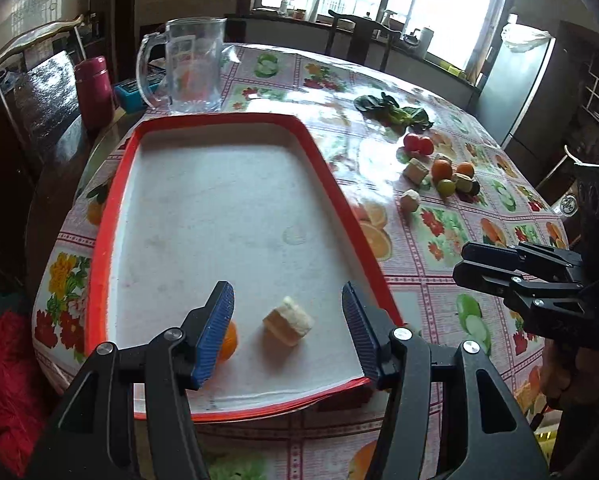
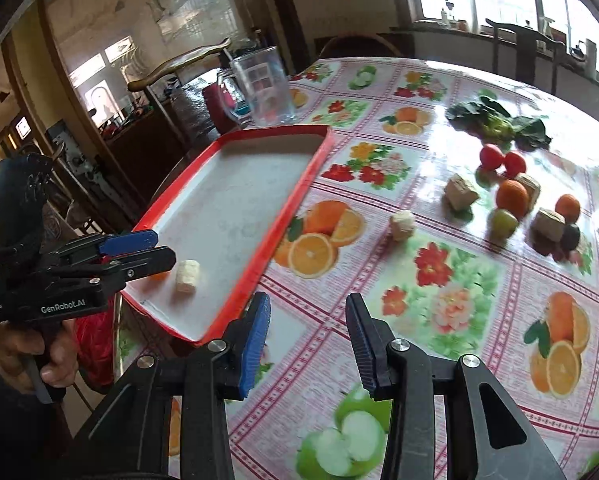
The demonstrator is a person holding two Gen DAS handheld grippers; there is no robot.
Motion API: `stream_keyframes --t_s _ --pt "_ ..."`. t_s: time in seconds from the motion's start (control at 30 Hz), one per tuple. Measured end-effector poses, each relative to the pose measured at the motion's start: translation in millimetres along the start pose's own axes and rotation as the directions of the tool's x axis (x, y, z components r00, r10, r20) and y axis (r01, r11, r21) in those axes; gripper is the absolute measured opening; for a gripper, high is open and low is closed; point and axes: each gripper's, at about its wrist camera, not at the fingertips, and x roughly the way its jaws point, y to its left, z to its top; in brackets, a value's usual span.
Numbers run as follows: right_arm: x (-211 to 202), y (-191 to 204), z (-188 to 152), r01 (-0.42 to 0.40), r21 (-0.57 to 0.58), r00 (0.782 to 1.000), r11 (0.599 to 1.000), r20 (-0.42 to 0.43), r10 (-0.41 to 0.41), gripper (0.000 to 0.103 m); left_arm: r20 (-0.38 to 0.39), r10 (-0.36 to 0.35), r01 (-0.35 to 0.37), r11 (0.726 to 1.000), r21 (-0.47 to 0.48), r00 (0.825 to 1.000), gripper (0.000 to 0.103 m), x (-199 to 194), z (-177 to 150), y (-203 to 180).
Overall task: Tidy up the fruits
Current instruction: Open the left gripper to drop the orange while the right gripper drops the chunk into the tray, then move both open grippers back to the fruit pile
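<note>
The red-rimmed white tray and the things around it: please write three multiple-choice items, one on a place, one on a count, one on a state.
1. Where does the pale banana chunk lie?
A. Inside the red-rimmed white tray
B. In the clear glass jug
C. On the green leaves

2. How many red tomatoes lie on the fruit-print tablecloth?
A. One
B. Two
C. Four

3. How are the left tongs?
A. Shut on a tomato
B. Shut on nothing
C. Open, holding nothing

Key: 1 A, the pale banana chunk rests on the floor of the red-rimmed white tray, near a small orange. 2 B, two red tomatoes sit side by side on the fruit-print tablecloth. 3 C, the left tongs stand wide apart over the tray and grip nothing.
</note>
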Motion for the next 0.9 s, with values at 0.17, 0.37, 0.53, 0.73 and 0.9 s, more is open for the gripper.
stream_keyframes --t_s 0.17,0.37,0.53,0.73,0.9 --pt "-16 -37 -10 0.048 0.072 0.999 0.996 0.016 -0.049 0.041 -0.009 -0.039 0.039 0.998 0.05 0.999 0.055 9 10 -31" --pt "-27 -72 -22 0.079 0.142 0.996 0.987 0.027 -0.084 0.043 -0.024 -0.072 0.074 0.992 0.105 0.997 0.055 21 18 -65" --pt "-31 -96 -26 0.103 0.182 0.993 0.978 0.038 -0.112 0.043 -0.044 -0.1 0.105 0.987 0.121 0.994 0.055 36 26 -86" --pt "-31 -127 -21 0.155 0.226 0.985 0.962 0.04 -0.169 0.043 -0.071 -0.113 0.121 0.986 0.113 0.991 0.055 61 40 -107" --pt "-25 -155 -9 0.231 0.241 0.968 0.942 0.04 -0.248 0.042 -0.095 -0.104 0.116 0.985 0.127 0.99 0.055 83 49 -122"
